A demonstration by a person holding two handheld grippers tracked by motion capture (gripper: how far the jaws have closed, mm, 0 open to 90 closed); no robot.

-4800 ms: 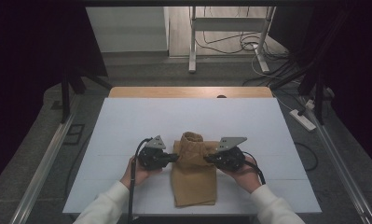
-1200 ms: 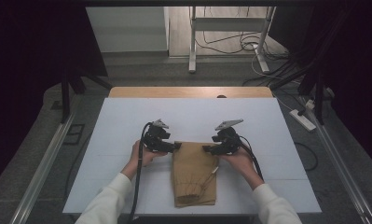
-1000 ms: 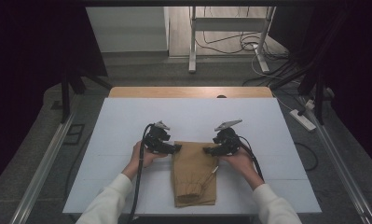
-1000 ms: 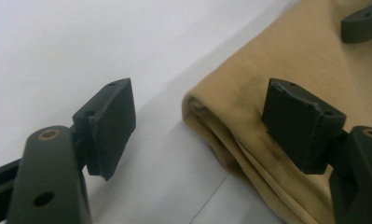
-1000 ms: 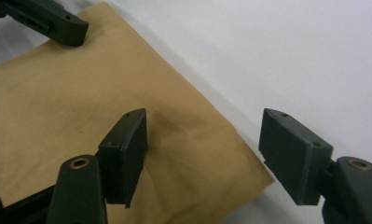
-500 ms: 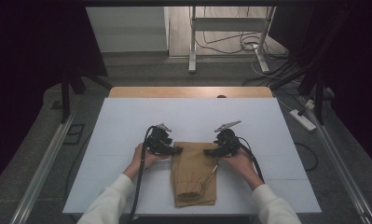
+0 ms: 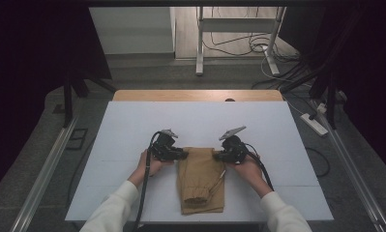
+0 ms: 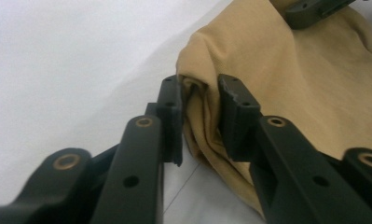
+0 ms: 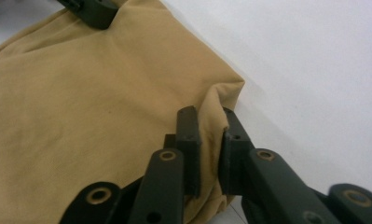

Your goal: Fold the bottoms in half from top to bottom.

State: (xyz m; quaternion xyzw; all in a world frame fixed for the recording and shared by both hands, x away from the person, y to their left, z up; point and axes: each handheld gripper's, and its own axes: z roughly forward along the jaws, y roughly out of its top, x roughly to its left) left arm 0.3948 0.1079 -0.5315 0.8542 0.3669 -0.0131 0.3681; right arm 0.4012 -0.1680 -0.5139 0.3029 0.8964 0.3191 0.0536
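I am working at a white table (image 7: 132, 125), where tan folded trousers (image 7: 200, 181) are lying flat near my edge, between my hands, legs pointing toward me. My left gripper (image 7: 180, 154) is clamping the far left corner of the cloth, its jaws having just been closing on a bunched fold there. My right gripper (image 7: 218, 155) is likewise pinching the far right corner, so I am readying both corners for lifting together and folding evenly.
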